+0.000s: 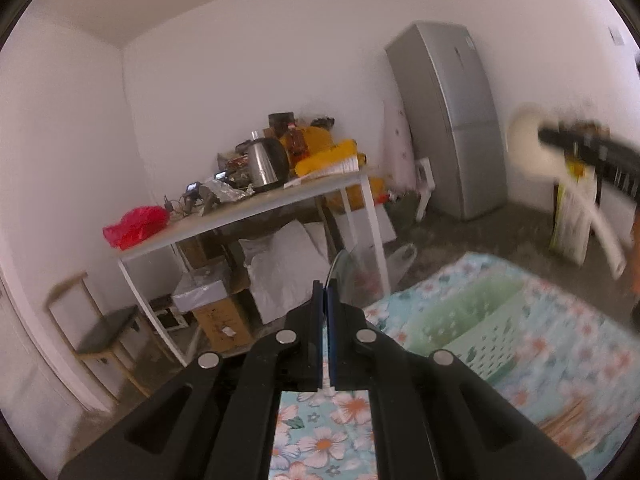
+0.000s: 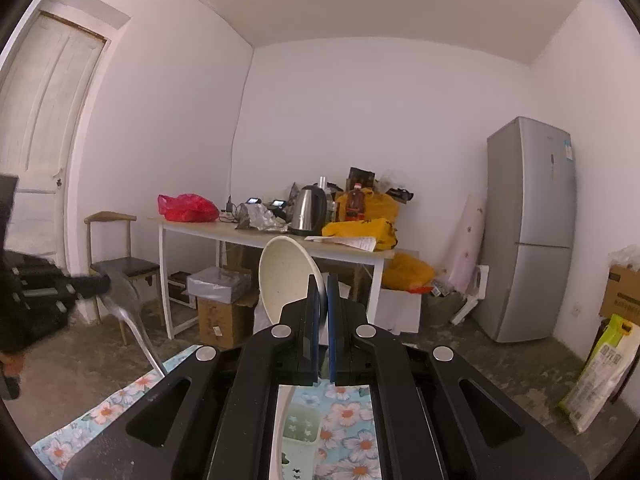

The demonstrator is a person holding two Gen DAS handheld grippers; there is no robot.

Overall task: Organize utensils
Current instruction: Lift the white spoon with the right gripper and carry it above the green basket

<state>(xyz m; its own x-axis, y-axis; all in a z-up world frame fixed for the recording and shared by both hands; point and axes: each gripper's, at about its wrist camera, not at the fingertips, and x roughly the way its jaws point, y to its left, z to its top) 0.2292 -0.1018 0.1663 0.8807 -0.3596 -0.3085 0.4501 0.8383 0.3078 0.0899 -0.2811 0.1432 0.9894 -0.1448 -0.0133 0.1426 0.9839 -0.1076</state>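
Note:
My left gripper (image 1: 325,292) is shut on a clear plastic spoon (image 1: 343,270), whose bowl sticks up past the fingertips. In the right wrist view that gripper (image 2: 102,282) comes in from the left, with the clear spoon (image 2: 120,300) hanging from it. The right gripper (image 2: 323,284) is shut on a cream spoon (image 2: 286,276), bowl up. It shows blurred at the right of the left wrist view, gripper (image 1: 544,136) and cream spoon (image 1: 528,148) together. Below both lies a pale green perforated basket (image 1: 480,320) (image 2: 300,428) on a floral cloth (image 1: 320,440) (image 2: 108,408).
A white table (image 2: 256,240) at the back wall carries a steel kettle (image 2: 308,212), a red bag (image 2: 186,208) and yellow bags. Cardboard boxes stand under it. A chair (image 2: 120,268) and a door are on the left, a grey fridge (image 2: 528,228) on the right.

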